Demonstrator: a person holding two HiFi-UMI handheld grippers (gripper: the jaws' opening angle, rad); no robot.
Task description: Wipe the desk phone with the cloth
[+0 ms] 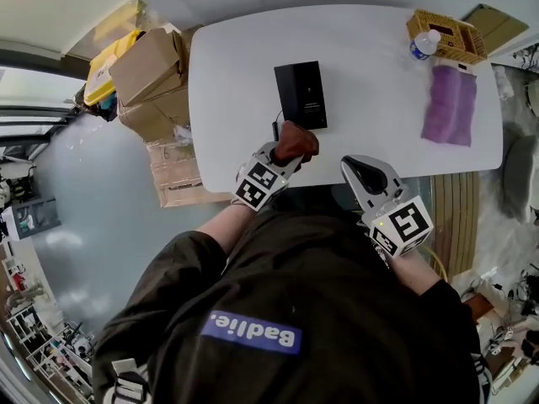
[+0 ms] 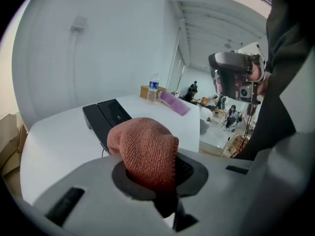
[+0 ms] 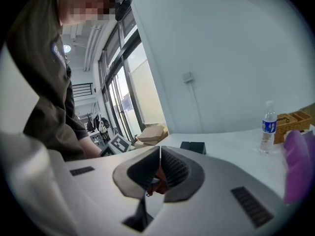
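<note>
The black desk phone point(image 1: 301, 95) lies flat in the middle of the white table point(image 1: 370, 116), and it also shows in the left gripper view as the phone point(image 2: 106, 116). My left gripper point(image 1: 286, 156) is shut on a bunched red-brown knitted cloth point(image 1: 296, 142) just in front of the phone's near edge. That cloth point(image 2: 145, 150) bulges out of the jaws and hides their tips. My right gripper point(image 1: 354, 167) hovers at the table's near edge, right of the cloth, with its jaws together point(image 3: 159, 154) and nothing held. A bit of red shows through the gap below them.
A purple cloth point(image 1: 450, 103) lies at the table's right end, beside a wicker basket point(image 1: 446, 32) and a water bottle point(image 1: 425, 44). Cardboard boxes point(image 1: 152, 78) are stacked off the table's left end. The person's torso crowds the near edge.
</note>
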